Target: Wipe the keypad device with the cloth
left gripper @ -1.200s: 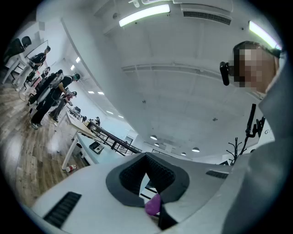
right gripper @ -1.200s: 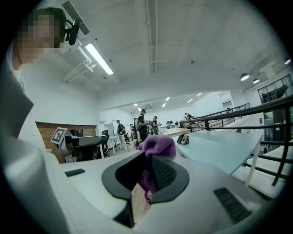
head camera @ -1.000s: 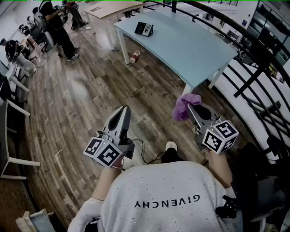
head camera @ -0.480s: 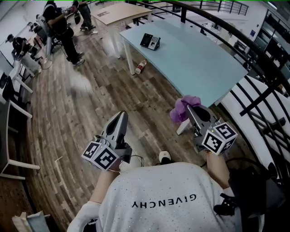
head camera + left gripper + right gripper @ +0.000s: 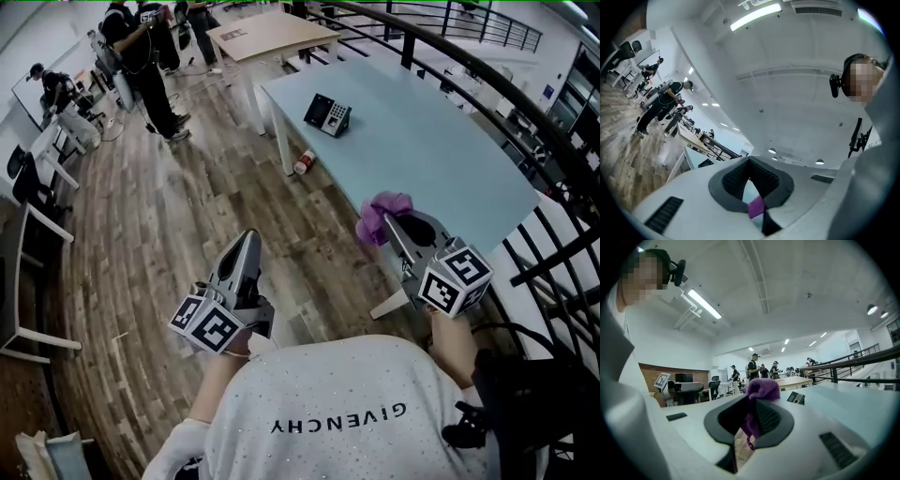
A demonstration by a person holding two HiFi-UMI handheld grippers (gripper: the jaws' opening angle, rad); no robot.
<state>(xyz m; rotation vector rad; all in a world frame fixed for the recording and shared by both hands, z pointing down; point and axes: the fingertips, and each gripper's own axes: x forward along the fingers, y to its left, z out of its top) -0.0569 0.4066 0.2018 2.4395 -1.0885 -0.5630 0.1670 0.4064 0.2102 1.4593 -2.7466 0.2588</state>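
My right gripper (image 5: 397,223): jaws clamped on crumpled purple cloth (image 5: 382,216), cloth bunched over jaw tips, held in air above near end of pale blue worktop (image 5: 450,150). My left gripper (image 5: 247,240): jaws closed tip to tip, nothing between them, hanging over wood-plank floor (image 5: 159,234), clear of worktop. I see black keypad device with grey button panel (image 5: 328,114) sitting tilted at far end of worktop, well apart from both grippers.

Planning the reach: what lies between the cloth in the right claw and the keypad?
Only bare table, as the head view shows: nothing between cloth and keypad. A bottle lies on the floor, off that line.
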